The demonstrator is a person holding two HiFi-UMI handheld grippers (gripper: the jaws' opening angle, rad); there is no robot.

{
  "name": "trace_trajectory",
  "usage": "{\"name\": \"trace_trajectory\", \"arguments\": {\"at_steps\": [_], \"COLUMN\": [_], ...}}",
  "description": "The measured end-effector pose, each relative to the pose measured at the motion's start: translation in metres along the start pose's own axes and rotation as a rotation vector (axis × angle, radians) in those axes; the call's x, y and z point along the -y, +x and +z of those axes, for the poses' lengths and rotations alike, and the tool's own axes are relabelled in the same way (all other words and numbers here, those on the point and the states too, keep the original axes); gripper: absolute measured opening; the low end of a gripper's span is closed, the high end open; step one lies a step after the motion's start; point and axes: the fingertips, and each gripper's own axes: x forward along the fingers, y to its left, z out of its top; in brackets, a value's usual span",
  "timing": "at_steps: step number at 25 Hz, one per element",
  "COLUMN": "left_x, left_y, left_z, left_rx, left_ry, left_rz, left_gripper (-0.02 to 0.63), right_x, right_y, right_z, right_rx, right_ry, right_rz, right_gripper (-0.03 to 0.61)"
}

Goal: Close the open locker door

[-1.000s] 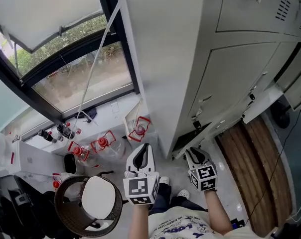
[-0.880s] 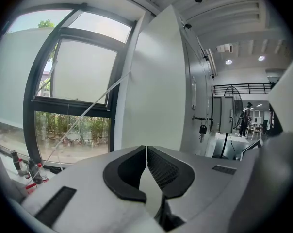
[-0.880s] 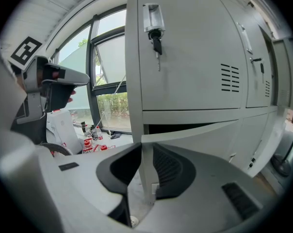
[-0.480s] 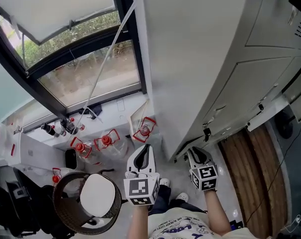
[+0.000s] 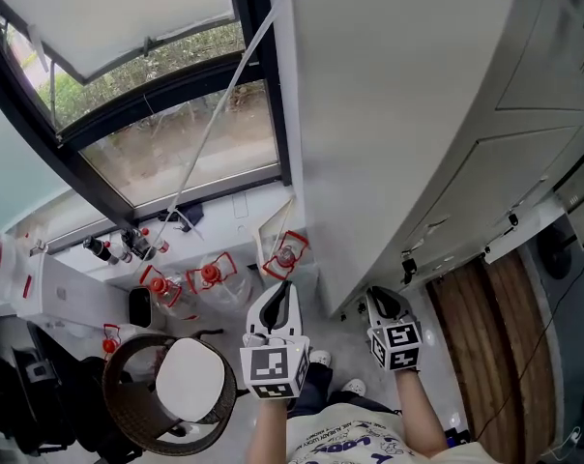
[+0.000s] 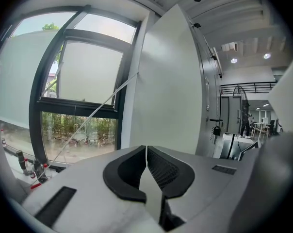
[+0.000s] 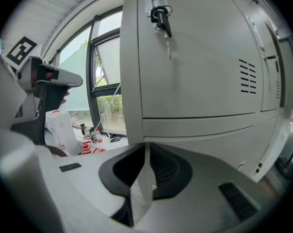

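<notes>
standing at the outer corner of the locker bank (image 5: 398,114), both tools held low and forward.

left gripper (image 5: 280,293): jaws together, tips meeting, nothing in them. it faces the bank's blank side panel and the window (image 5: 176,143) beyond.

right gripper (image 5: 381,298): jaws have just been closing and are down to a hairline slit, with nothing between the pads. it looks along the locker fronts. the door straight ahead carries a key in its lock (image 7: 161,16) and looks shut.

open locker door (image 5: 526,237): reads as the pale bar jutting from the lower locker fronts, seen edge-on from above. it is above the wooden floor strip (image 5: 476,327). judged, not certain, since only the edge shows.

relation that matters:
- door lies forward and to the right of the right gripper, well apart from it, with nothing touching yet.
- its long edge runs out from the locker face, slanting up to the right in the head view, so a push has to go against the flat side, back toward the fronts.
- right gripper is clearly nearer; left gripper sits on the far side of the corner, so it is a poor candidate.

likely step: approach. task not begun at the door itself. closed jaws suit a push with the tool's nose rather than a grasp.
</notes>
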Motion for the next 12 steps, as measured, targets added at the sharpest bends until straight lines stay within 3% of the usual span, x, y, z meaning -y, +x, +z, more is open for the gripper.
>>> {"name": "trace_trajectory", "arguments": {"at_steps": [12], "left_x": [-0.007], "left_y": [0.0086], "left_z": [0.0024], "left_rx": [-0.002], "left_ry": [-0.001], "left_rz": [0.008], "left_gripper": [0.014], "right_x": [0.0011], "right_y": [0.0075], "right_z": [0.0064], "right_rx": [0.011], "right_ry": [-0.003], "right_rz": [-0.001], "right_gripper": [0.021]}}
